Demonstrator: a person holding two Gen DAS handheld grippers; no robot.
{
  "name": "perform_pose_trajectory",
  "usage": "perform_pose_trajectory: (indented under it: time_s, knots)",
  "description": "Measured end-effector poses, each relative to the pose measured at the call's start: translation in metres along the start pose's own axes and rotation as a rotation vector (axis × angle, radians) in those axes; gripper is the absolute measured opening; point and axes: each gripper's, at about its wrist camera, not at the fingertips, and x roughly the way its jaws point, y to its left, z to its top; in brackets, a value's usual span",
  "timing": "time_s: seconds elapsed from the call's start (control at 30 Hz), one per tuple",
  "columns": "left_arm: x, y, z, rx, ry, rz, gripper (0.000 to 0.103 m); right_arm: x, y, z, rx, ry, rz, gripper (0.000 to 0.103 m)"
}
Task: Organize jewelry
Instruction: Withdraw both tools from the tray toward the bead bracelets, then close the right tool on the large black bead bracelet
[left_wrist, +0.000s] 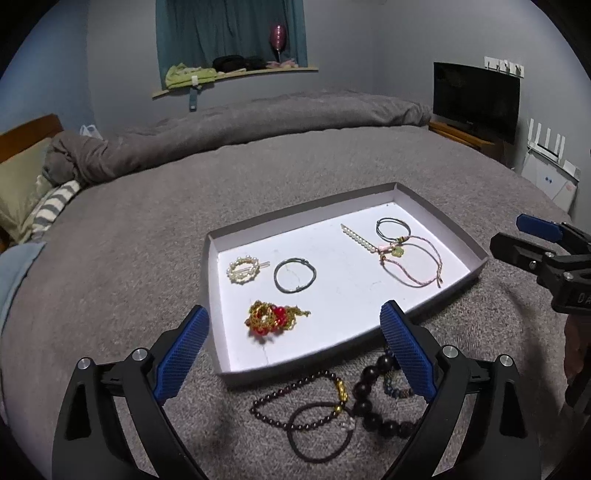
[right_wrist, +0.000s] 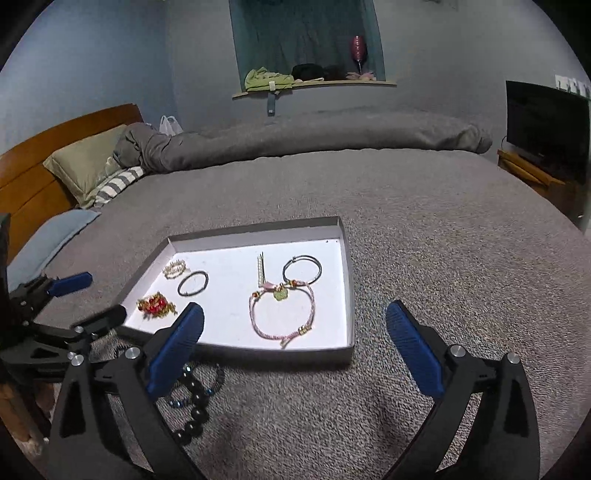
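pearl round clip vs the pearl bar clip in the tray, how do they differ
The round pearl clip is a ring of beads; the pearl bar clip is one straight row. The round one lies at the tray's left end beside a grey hair tie; the bar lies toward the right, its end meeting the pink cord bracelet. Both are pale pearl pieces already in the tray.

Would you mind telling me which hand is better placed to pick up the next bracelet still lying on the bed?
Left, probably. The left tongs stand open right over the dark bead bracelets lying before the tray. The right tongs, also open, face bare blanket by the tray's right corner.
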Motion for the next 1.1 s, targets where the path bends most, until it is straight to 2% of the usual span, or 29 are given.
perform_pose_trajectory:
  time_s: [0.2,0.6,0.87,0.93,1.0,1.1]
  knots:
    - [-0.009,0.001,-0.016,0.009,-0.007,0.003,0.096,-0.003,0.005,-0.014,-0.043,0.016,-0.003,0.098]
    - [-0.007,0.009,-0.059,0.033,0.082,-0.018,0.096,-0.002,0.023,-0.040,-0.119,0.085,0.041,0.098]
    - [-0.005,0.015,-0.073,0.035,0.114,-0.027,0.096,0.003,0.039,-0.050,-0.160,0.116,0.086,0.097]
    - [-0.005,0.016,-0.073,0.036,0.113,-0.024,0.096,0.005,0.045,-0.055,-0.180,0.130,0.105,0.095]
    - [-0.005,0.016,-0.073,0.039,0.110,-0.023,0.096,0.008,0.052,-0.058,-0.201,0.143,0.119,0.085]
    - [-0.005,0.016,-0.074,0.044,0.110,-0.022,0.096,0.012,0.057,-0.062,-0.228,0.161,0.126,0.076]
